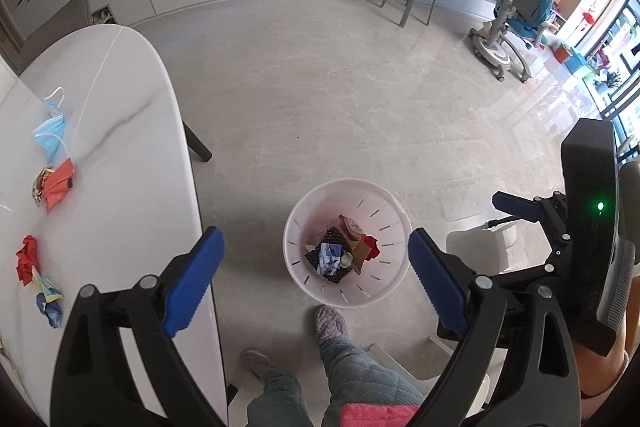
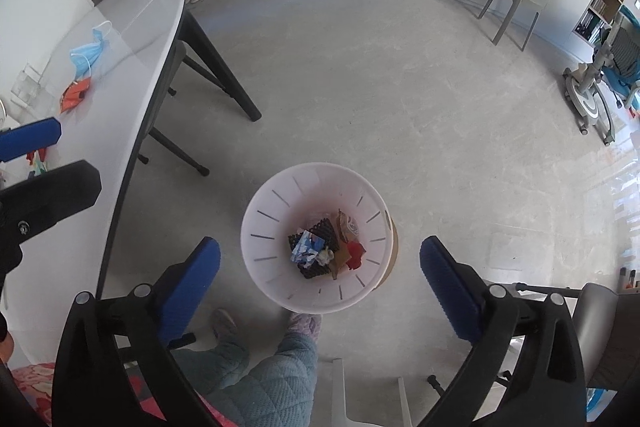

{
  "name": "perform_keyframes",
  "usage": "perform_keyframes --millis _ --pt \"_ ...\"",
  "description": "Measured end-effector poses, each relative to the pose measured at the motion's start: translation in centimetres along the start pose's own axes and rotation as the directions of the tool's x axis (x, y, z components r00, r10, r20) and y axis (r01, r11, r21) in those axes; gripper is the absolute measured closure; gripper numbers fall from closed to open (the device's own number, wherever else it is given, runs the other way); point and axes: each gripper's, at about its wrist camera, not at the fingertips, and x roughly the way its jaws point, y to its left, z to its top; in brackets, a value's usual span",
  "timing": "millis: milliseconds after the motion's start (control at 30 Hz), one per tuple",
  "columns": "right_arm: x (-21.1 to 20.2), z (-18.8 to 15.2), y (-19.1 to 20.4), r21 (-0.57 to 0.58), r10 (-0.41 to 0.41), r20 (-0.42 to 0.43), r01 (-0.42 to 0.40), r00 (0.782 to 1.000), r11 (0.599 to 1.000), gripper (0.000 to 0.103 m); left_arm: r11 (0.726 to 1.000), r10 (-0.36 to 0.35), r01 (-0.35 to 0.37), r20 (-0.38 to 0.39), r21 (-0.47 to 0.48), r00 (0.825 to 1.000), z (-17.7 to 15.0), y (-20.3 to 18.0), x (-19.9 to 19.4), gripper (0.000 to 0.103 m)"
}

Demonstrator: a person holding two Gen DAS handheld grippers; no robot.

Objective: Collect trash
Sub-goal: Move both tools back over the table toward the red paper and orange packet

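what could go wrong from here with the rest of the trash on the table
1. The blue face mask has loose ear loops that could snag on a finger of the left gripper.
2. The crumpled red paper lies by the table edge; a nudge could drop it beside the white bin.

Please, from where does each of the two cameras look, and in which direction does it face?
Left wrist: on the left gripper, facing steeply down over the table edge and bin; open blue fingers, legs, slippers and right gripper show.
Right wrist: on the right gripper, above the bin; open fingers, legs show.
Shared: bin, table, blue mask, stool.
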Motion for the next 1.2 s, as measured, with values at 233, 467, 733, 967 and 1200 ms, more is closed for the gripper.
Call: perform_keyframes --millis 233,467,733,967,1200 --pt "-0.4 0.6 1.5 0.001 0.015 0.007 -0.015 1.0 1.0 0.003 1.0 0.023 -0.022 0.031 -0.022 0.999 -1.0 2.1 -1.3 0.008" --pt "-0.5 1.9 5.5 -0.047 0.053 0.012 -0.053 0.998 0.998 0.003 0.992 0.053 -0.047 0.041 -0.119 0.998 -2.6 6.7 -2.8 0.008" --pt "0.3 3.8 13.2 -0.167 0.108 -0.002 -0.107 0.994 0.98 0.003 0.943 0.13 -0.118 0.017 -0.311 0.991 -6.3 15.9 -3.6 0.008" --pt "1.2 5.0 20.6 -0.282 0.152 -0.028 -0.154 0.988 0.947 0.003 0.86 0.183 -0.167 -0.013 -0.482 0.983 -9.9 24.6 -3.8 0.008" --pt "1.9 6.4 27.2 -0.387 0.184 -0.052 -0.189 0.982 0.902 0.003 0.773 0.222 -0.191 -0.024 -0.605 0.975 -12.3 32.5 -3.9 0.008"
